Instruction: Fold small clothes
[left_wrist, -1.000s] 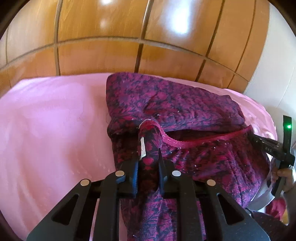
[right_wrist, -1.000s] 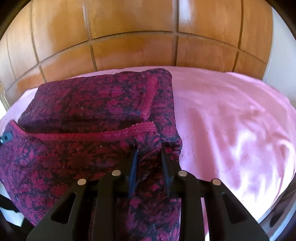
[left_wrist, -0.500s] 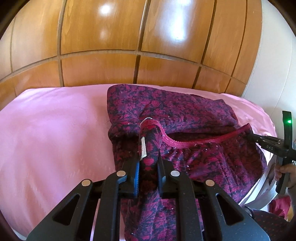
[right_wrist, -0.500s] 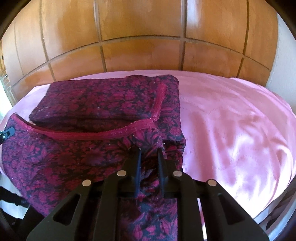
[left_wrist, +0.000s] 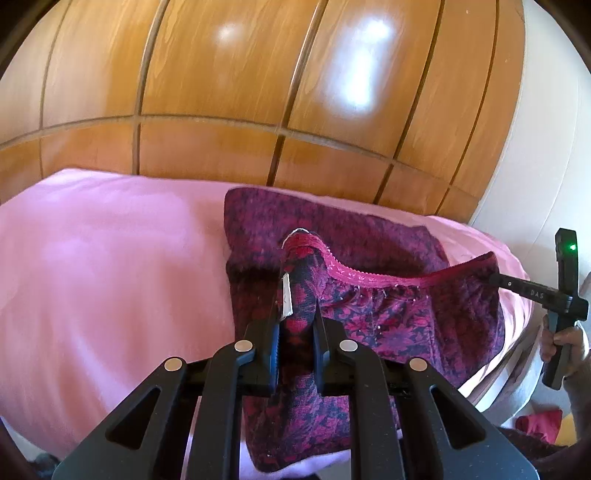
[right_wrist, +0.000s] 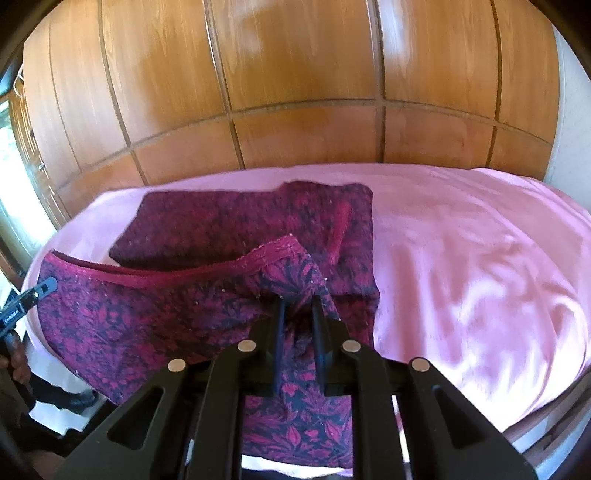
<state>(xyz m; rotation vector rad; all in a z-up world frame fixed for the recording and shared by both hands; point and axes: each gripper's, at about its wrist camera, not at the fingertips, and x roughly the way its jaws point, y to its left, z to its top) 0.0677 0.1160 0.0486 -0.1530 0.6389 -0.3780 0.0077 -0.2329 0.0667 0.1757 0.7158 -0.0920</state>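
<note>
A dark red floral garment (left_wrist: 369, 243) (right_wrist: 236, 218) lies partly folded on the pink bed sheet (left_wrist: 103, 258) (right_wrist: 461, 251). My left gripper (left_wrist: 296, 314) is shut on the garment's left waistband corner, with a white label showing beside one finger. My right gripper (right_wrist: 297, 306) is shut on the right waistband corner. Both hold the near layer lifted above the bed, with the red waistband trim (left_wrist: 388, 277) (right_wrist: 166, 275) stretched between them. The right gripper also shows at the right edge of the left wrist view (left_wrist: 524, 291), and the left gripper at the left edge of the right wrist view (right_wrist: 26, 299).
A wooden panelled wall (left_wrist: 258, 92) (right_wrist: 295, 92) stands behind the bed. A white wall (left_wrist: 546, 147) is at the right. The bed's near edge (right_wrist: 535, 424) drops off close below the grippers. A red cloth (left_wrist: 539, 424) lies low at the right.
Both grippers have risen and pulled back toward the near bed edge, lifting the waistband layer higher. The folded part on the bed now looks farther away.
</note>
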